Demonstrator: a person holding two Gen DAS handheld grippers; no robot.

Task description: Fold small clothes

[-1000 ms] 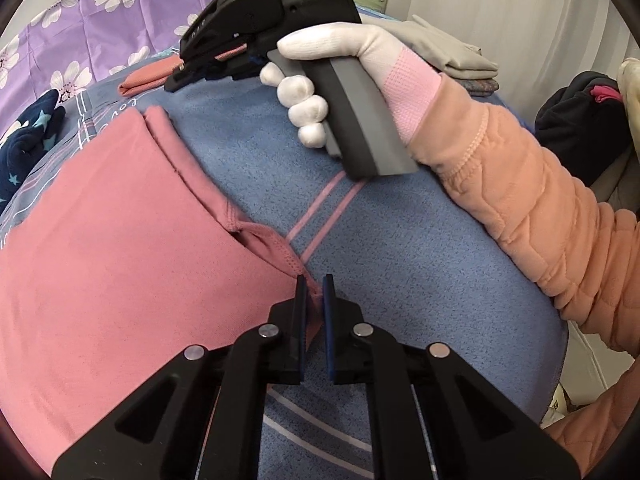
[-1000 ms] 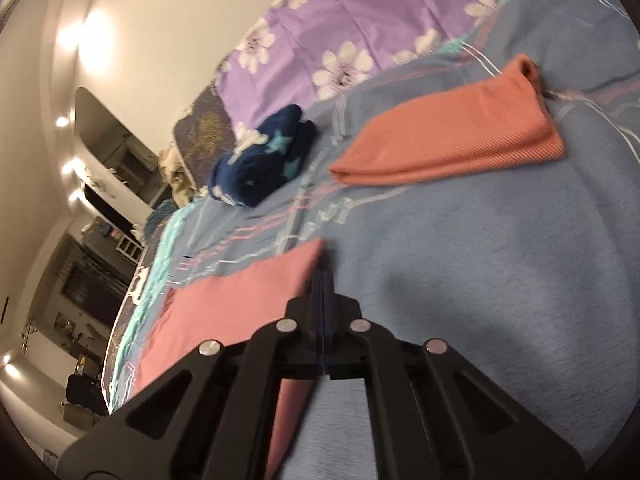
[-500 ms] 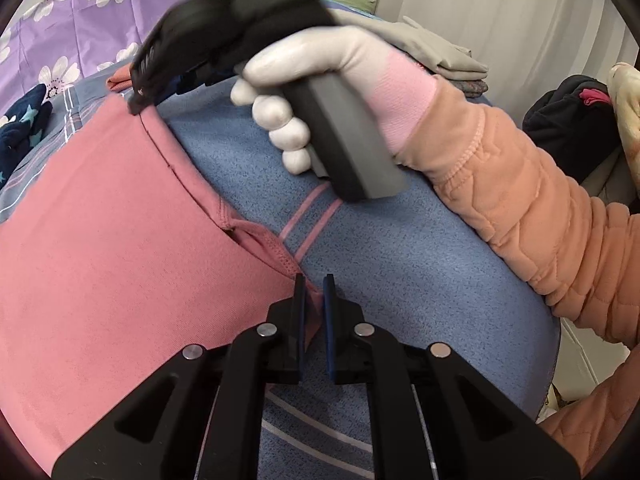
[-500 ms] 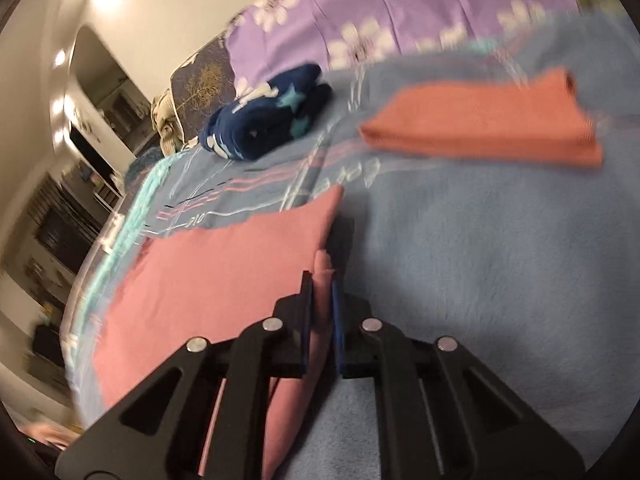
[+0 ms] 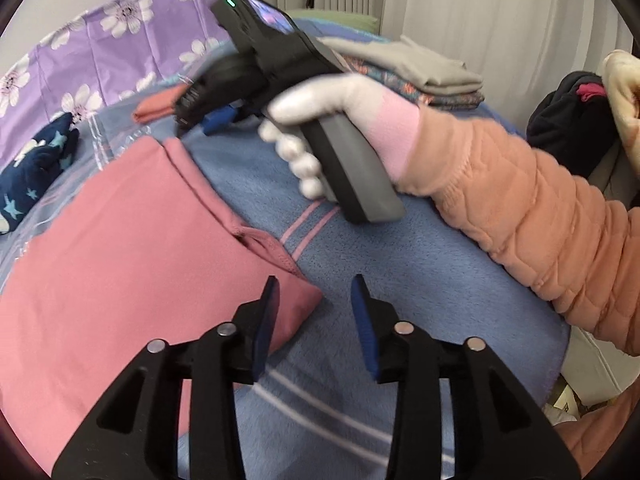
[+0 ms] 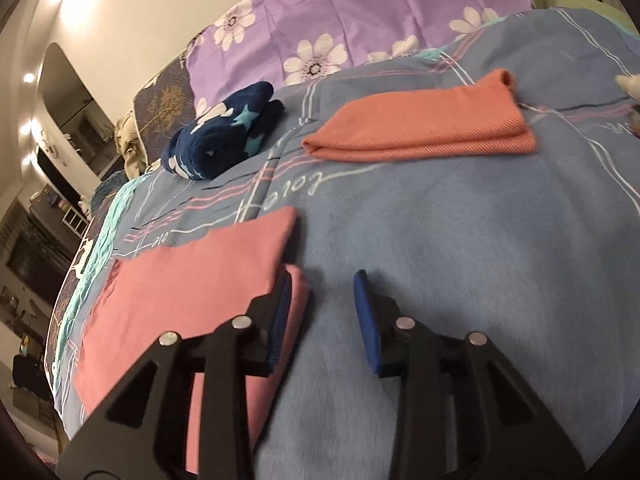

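Note:
A pink garment [image 5: 120, 264] lies folded flat on the blue blanket [image 5: 400, 280]. In the left wrist view my left gripper [image 5: 316, 300] hangs just over the garment's near corner, its jaws opening, and the cloth lies below them, not pinched. The right gripper's body [image 5: 256, 60] shows there too, held by a white-gloved hand [image 5: 320, 100]. In the right wrist view the same pink garment [image 6: 188, 280] lies at lower left; my right gripper [image 6: 324, 300] stands over its folded edge, jaws opening, nothing pressed between the pads.
A folded orange cloth [image 6: 420, 128] and a rolled navy star-print piece [image 6: 224, 132] lie farther back. Purple flowered bedding [image 6: 360, 12] is behind them. A stack of folded grey and patterned clothes [image 5: 420, 72] sits at the far right; dark clothes [image 5: 568, 128] pile beyond the bed edge.
Both grippers went from shut on the pink garment's edge to spread jaws, letting the cloth drop flat. The left gripper drew back slightly; the right gripper swung and lifted a little.

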